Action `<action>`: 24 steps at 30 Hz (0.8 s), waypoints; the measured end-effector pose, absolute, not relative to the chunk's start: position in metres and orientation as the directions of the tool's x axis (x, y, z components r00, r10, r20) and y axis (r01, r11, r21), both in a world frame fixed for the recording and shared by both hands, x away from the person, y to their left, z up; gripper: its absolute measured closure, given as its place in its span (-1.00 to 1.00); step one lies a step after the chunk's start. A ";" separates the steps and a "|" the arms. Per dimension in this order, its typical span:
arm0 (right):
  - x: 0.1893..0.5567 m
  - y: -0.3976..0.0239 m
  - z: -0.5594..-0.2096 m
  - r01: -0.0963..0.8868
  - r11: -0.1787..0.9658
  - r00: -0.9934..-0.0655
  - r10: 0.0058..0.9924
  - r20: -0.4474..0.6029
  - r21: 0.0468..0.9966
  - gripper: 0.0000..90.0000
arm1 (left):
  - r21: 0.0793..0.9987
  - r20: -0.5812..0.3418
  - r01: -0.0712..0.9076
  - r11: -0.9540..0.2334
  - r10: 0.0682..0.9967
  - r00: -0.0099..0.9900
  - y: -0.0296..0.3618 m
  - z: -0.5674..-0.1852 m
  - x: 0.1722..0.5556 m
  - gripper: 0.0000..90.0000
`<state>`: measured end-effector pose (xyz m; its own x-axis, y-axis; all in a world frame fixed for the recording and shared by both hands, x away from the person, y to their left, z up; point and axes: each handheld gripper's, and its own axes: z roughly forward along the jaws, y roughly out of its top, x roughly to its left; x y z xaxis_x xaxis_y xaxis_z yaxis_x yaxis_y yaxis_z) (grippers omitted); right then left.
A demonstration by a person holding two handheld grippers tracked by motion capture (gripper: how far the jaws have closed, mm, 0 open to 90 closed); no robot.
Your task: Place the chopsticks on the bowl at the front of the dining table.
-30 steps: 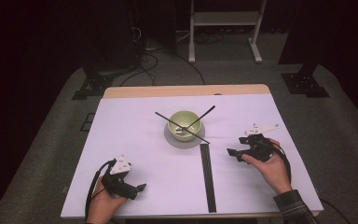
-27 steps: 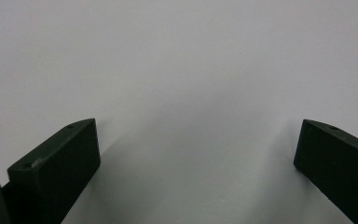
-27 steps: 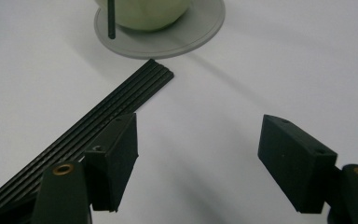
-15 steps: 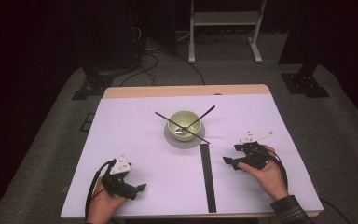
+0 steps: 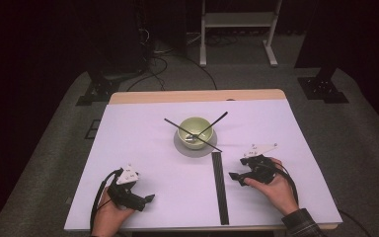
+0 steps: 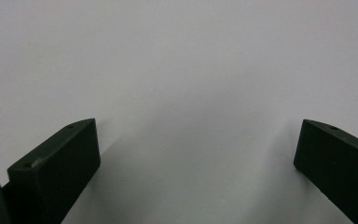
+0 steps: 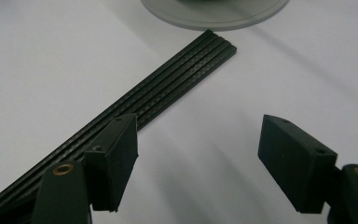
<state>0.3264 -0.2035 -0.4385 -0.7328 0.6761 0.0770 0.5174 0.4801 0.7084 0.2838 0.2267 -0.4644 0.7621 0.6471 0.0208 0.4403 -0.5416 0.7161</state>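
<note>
High view takes in the whole white worktop: a pale green bowl on a grey round plate near the middle, two thin black sticks leaning crossed out of the bowl, and a flat strip of black sticks lying side by side, running from just below the plate toward the near edge. Right gripper view adds detail the high view lacks: the strip is four ribbed sticks packed edge to edge, its end just short of the plate rim. Left gripper view gives bare worktop between its own fingers. Count: one bowl, one plate, two loose sticks, one strip of four, two grippers. Left gripper sits near the front left corner, fingers wide apart, nothing between them. Right gripper is just right of the strip, pointing at it, fingers spread wide and empty; its left finger overlaps the strip's edge in its own view, contact unclear. Open worktop lies left of the bowl and along the right side; the strip's near end almost reaches the front edge.
</note>
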 end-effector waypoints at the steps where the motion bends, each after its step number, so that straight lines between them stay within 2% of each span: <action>1: 0.326 -0.202 -0.439 0.515 0.485 -0.736 0.672 0.075 0.706 -0.40 | 0.716 0.021 0.440 -0.542 0.647 0.762 0.227 -0.464 0.284 -1.00; 24: 0.325 -0.175 -0.452 0.498 0.549 -0.777 0.627 0.064 0.672 -0.40 | 0.716 0.021 0.440 -0.541 0.647 0.762 0.227 -0.464 0.284 -1.00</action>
